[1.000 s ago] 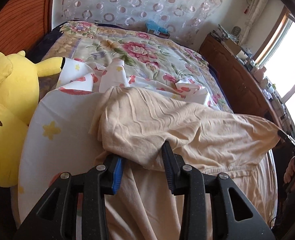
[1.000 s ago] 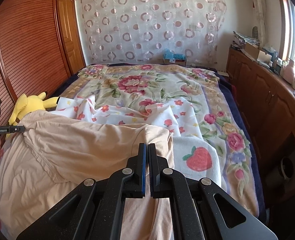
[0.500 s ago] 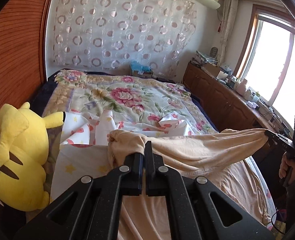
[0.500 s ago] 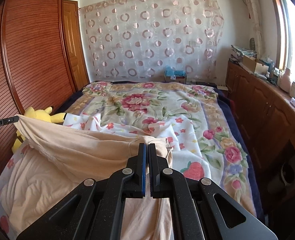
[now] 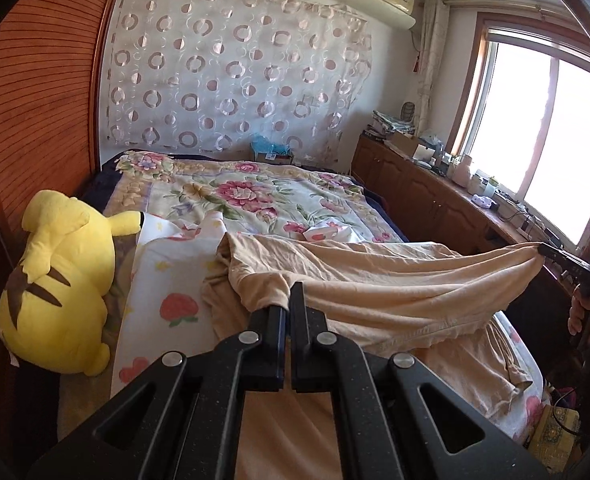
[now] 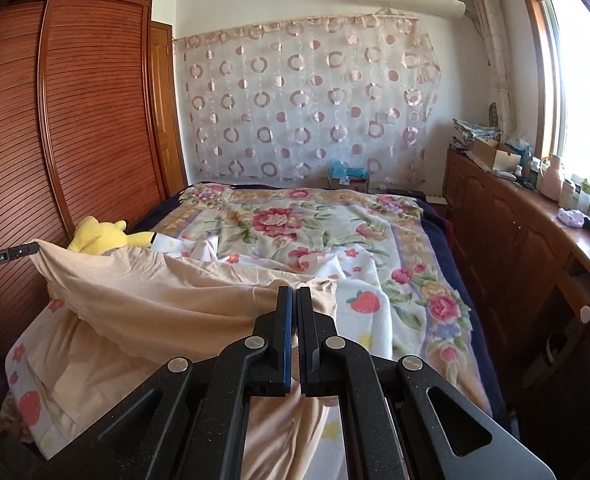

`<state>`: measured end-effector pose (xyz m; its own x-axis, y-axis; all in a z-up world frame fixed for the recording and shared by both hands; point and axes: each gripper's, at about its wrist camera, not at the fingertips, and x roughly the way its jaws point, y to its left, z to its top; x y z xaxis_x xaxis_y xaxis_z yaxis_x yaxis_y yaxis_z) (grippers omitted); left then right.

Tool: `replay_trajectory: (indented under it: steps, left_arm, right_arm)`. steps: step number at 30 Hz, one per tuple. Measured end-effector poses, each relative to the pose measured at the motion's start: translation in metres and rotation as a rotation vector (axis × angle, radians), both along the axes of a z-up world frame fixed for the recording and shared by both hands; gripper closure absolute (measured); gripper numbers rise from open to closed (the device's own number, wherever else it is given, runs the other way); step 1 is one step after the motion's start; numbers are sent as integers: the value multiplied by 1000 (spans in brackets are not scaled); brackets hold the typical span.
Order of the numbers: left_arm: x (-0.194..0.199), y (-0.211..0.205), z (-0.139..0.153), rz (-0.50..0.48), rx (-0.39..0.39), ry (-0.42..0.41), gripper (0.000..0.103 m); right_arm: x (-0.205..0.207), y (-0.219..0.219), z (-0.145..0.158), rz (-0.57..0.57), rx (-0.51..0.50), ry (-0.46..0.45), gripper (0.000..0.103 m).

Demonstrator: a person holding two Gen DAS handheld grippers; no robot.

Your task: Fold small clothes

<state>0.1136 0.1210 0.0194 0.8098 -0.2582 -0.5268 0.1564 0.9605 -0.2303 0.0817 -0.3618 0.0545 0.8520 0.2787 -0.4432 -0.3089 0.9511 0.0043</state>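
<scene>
Both claws, left claw (image 5: 288, 294) and right claw (image 6: 295, 300), pinch the beige top (image 5: 395, 284), stretching its edge taut above the bed (image 6: 375, 216) to fold cleanly.

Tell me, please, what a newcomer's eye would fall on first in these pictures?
First, the beige garment, stretched above the near end of the bed between the left gripper and right gripper, both shut on it. Next, the yellow plush at the bed's left edge by the wooden wardrobe, and the bright window on the right.
</scene>
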Motion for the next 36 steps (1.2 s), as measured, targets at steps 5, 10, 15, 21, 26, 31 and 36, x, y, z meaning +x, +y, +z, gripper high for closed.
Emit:
replay_trajectory:
  steps: [5,10,15,21,26,31,36]
  left_arm:
    - [-42,5,-19,22,11,11,101]
    - [-69,7,-50,48,18,77,101]
    - [-72,6,-83,54,35,159,101]
    - [-79,8,-89,57,36,170,101]
    - [-84,10,-97,60,31,198,101]
    - [-88,13,-106,52,38,225,80]
    - [-88,13,-111,33,25,250,65]
  right_arm:
    - [-42,-1,-17,10,-11,32,101]
    - [-62,1,-24,39,28,73,101]
    - [-57,5,-14,72,44,67,101]
    - [-66,-5,2,79,35,14,101]
    - [-82,-18,-44,15,0,131,101]
    - [-76,-34,-99,-51,-36,269,101]
    - [-69,-36,-105,-85,-45,287,95]
